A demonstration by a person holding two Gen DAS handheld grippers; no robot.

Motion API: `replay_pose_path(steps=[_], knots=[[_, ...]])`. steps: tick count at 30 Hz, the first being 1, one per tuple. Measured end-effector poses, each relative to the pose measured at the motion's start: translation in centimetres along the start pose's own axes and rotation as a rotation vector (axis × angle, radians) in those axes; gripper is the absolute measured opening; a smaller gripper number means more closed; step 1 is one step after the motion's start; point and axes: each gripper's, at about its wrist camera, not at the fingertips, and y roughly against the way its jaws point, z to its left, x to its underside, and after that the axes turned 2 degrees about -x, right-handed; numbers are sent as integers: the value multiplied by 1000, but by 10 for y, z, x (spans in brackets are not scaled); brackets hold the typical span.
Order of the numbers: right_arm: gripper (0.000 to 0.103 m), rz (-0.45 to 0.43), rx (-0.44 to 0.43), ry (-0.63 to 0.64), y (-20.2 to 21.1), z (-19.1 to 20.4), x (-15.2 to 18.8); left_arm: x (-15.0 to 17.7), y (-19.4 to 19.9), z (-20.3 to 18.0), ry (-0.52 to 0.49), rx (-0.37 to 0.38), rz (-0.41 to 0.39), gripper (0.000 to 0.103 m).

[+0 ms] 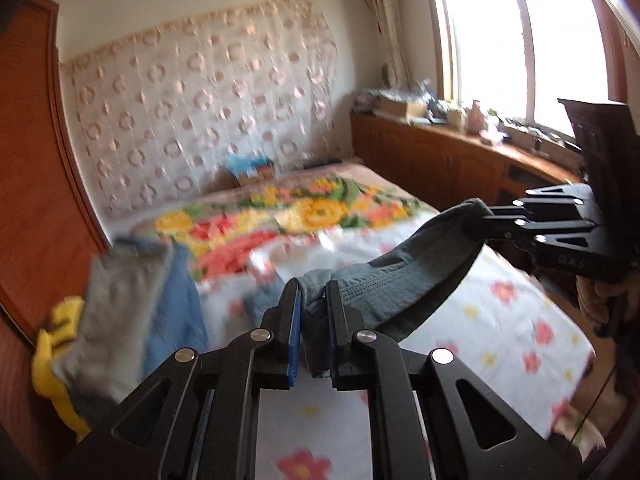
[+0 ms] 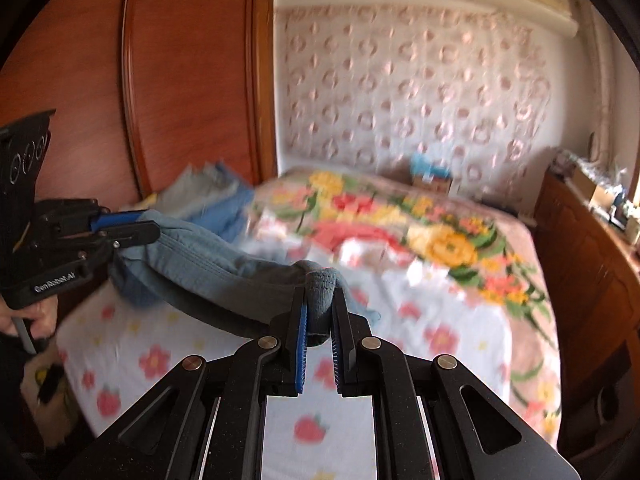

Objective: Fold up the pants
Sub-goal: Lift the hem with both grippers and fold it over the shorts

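Left gripper had its fingers clamped on one bunched end of the grey-blue soft fabric pants. Right gripper had its fingers clamped on the other bunched end, a wad of cloth poking up just past the fingertips. The pants hung stretched between both sets of fingers, sagging in the middle, lifted above the bed with the white flower-print sheet.

In the left wrist view the right gripper came in from the right edge, cloth pinched at its tips. In the right wrist view the left gripper sat at the left edge, a hand on its handle.

Beyond the fingers lay a bright floral blanket. Left of the left fingers was a blurred pile of grey and blue folded clothes. All blurry.
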Motion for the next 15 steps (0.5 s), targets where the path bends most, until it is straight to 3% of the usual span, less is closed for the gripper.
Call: replay_pose_path(steps=[7, 15], knots=[[10, 76, -28, -1, -20, 5, 25, 47, 3, -16, 16, 44, 61, 12], [10, 103, -45, -20, 9, 20, 51, 73, 9, -29, 33, 76, 90, 12]])
